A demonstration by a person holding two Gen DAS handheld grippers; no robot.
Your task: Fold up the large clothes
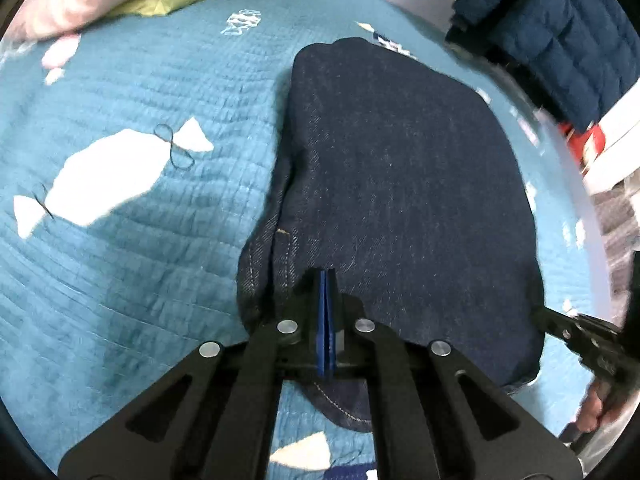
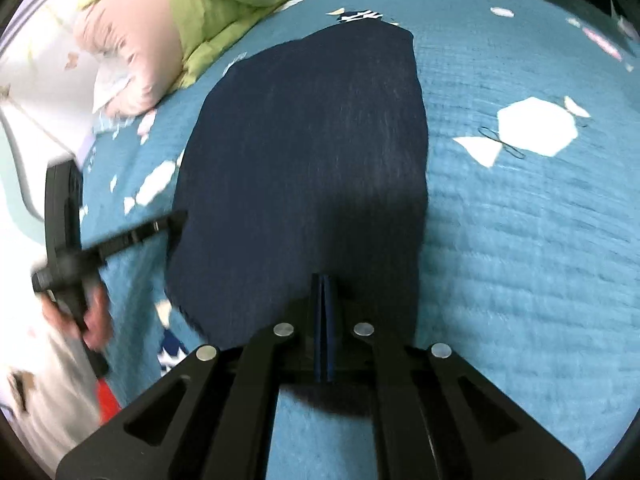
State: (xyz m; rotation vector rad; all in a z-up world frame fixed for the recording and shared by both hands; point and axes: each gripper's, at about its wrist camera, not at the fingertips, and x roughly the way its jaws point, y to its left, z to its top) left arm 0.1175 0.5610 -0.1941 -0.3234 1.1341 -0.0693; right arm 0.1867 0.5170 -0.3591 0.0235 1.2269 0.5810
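The left hand-held gripper point(image 1: 326, 276) is being held with its blue pads pressed together over the near end of the dark denim garment point(image 1: 400, 184), and whether any cloth is caught between the pads cannot be told. The right hand-held gripper point(image 2: 324, 280) is likewise being held with its pads together above the near end of the same garment point(image 2: 304, 168), and a pinch on the cloth cannot be confirmed there either. The garment is being seen stretched out ahead of both grippers on the teal bed cover point(image 1: 140, 272), its far edge lying well ahead of the fingertips. In the left view, a stitched seam edge is being shown just to the left of the pads, and a curved hem with light stitching is lying under the gripper's linkage. To the left of the left gripper, a wide stretch of bare cover with a white candy-shaped print point(image 1: 108, 176) is being left open. To the right of the right gripper, open cover with the same print point(image 2: 536, 126) is lying clear of the garment's straight edge. Far ahead and to the left, a green and pink bundle of bedding point(image 2: 180, 28) is being seen near the garment's far corner. In the right view, a hand point(image 2: 92, 320) is being shown gripping the other gripper's handle beside the bed's edge.
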